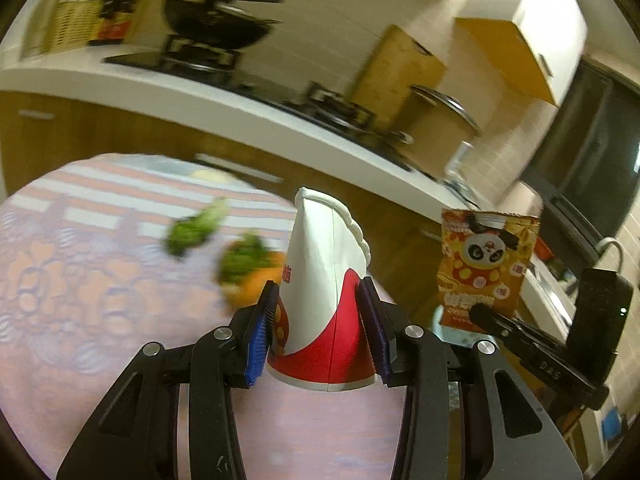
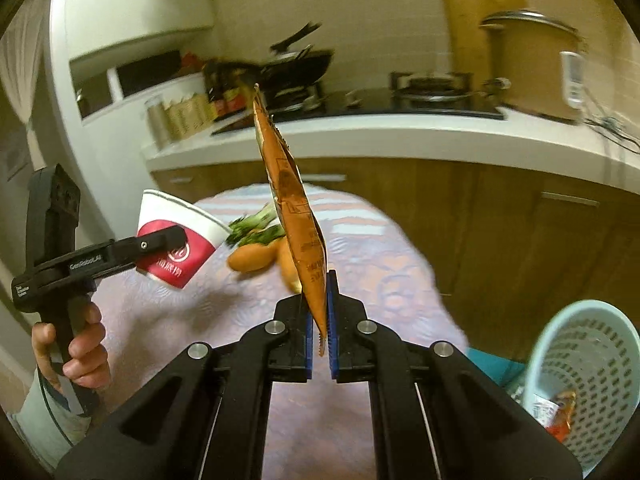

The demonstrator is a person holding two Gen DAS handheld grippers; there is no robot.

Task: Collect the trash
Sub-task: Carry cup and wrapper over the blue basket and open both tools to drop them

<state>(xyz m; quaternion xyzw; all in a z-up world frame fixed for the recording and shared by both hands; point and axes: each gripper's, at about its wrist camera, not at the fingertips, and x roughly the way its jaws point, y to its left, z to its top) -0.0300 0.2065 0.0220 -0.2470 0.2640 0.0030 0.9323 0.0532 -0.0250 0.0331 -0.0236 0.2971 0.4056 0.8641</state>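
Note:
My left gripper [image 1: 318, 320] is shut on a red and white paper cup [image 1: 326, 280], squashed flat between the blue pads and held above the table. The same cup [image 2: 180, 240] shows at the left of the right wrist view, clamped in the left gripper [image 2: 160, 242] held by a hand. My right gripper [image 2: 319, 330] is shut on an orange snack wrapper [image 2: 294, 208], seen edge-on and standing upright. In the left wrist view that wrapper [image 1: 486, 264] with a panda print hangs at the right, pinched in the right gripper [image 1: 478, 314].
A patterned pink tablecloth [image 1: 80, 280] carries leafy greens [image 1: 196, 230] and carrots [image 2: 252, 258]. A pale blue perforated bin [image 2: 588, 364] with wrappers inside stands low at the right. Behind runs a white counter [image 2: 400, 136] with a stove, a wok and a big pot.

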